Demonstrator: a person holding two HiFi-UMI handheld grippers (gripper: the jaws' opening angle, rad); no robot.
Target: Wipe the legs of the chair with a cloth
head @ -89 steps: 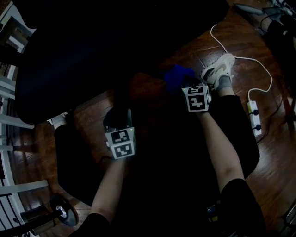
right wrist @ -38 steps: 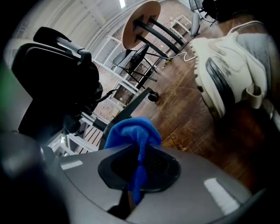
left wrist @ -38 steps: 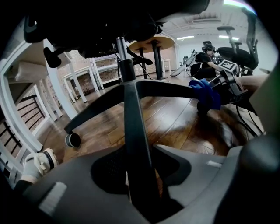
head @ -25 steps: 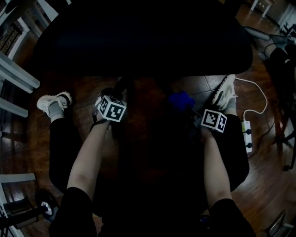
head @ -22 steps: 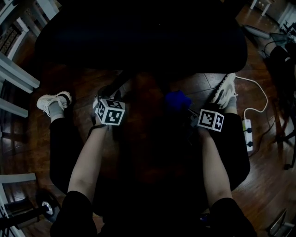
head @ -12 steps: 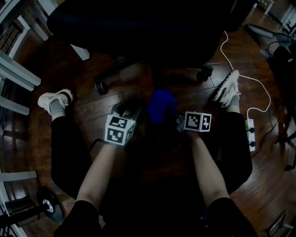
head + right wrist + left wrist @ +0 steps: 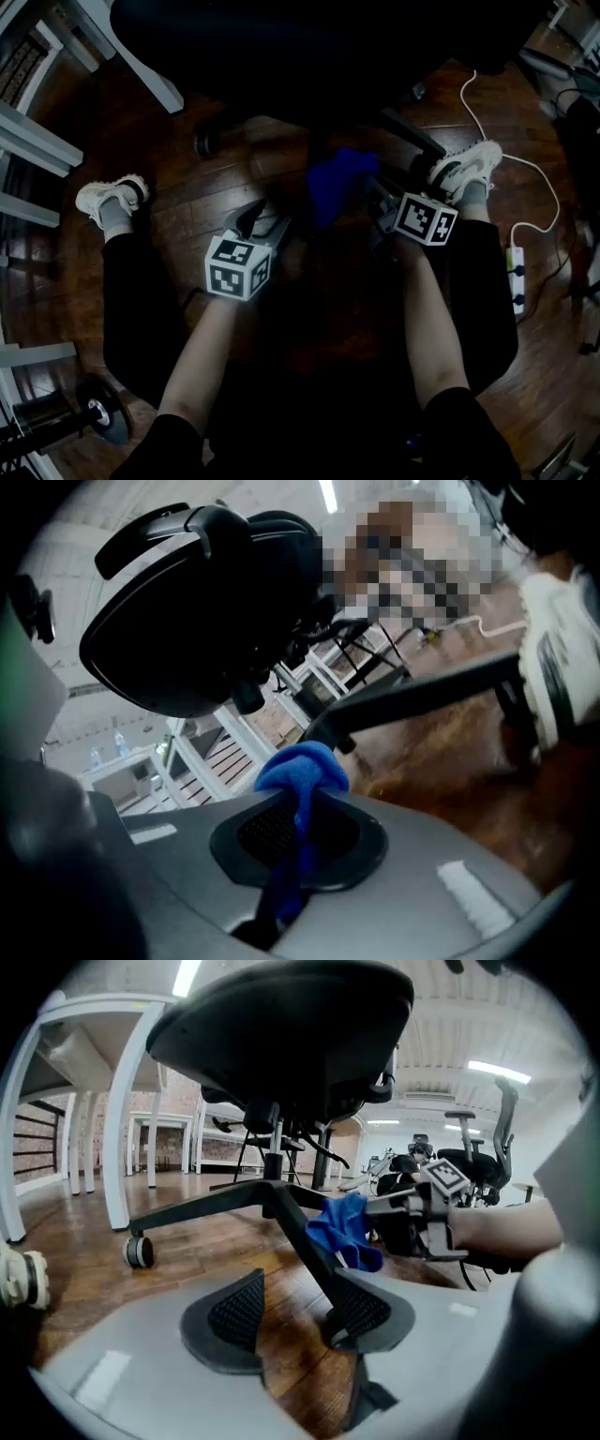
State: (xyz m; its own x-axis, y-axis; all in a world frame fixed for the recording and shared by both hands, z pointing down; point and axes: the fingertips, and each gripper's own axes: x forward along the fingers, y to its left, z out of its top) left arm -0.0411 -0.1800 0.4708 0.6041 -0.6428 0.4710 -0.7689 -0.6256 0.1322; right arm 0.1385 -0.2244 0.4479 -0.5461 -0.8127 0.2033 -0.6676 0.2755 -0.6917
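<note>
The black chair's seat (image 7: 309, 37) fills the top of the head view, and its dark legs (image 7: 202, 1206) spread over the wooden floor. My left gripper (image 7: 265, 217) (image 7: 295, 1302) is open, and its jaws have just been opening wider. One chair leg (image 7: 305, 1246) runs down into their gap, close by the right pad (image 7: 361, 1309); I cannot tell whether it touches. My right gripper (image 7: 375, 202) (image 7: 300, 817) is shut on a bunched blue cloth (image 7: 336, 183) (image 7: 300, 772) (image 7: 342, 1232). The cloth rests against that same leg.
The person's white shoes (image 7: 112, 199) (image 7: 464, 167) flank the chair base. A white cable and power strip (image 7: 517, 272) lie at the right. White desk legs (image 7: 37, 141) stand at the left and a wheeled object (image 7: 98, 422) at lower left. A caster (image 7: 138, 1252) ends another leg.
The left gripper has drawn back from the chair base and rolled. The right gripper with the cloth has shifted right and up. More of the chair's legs show now.
</note>
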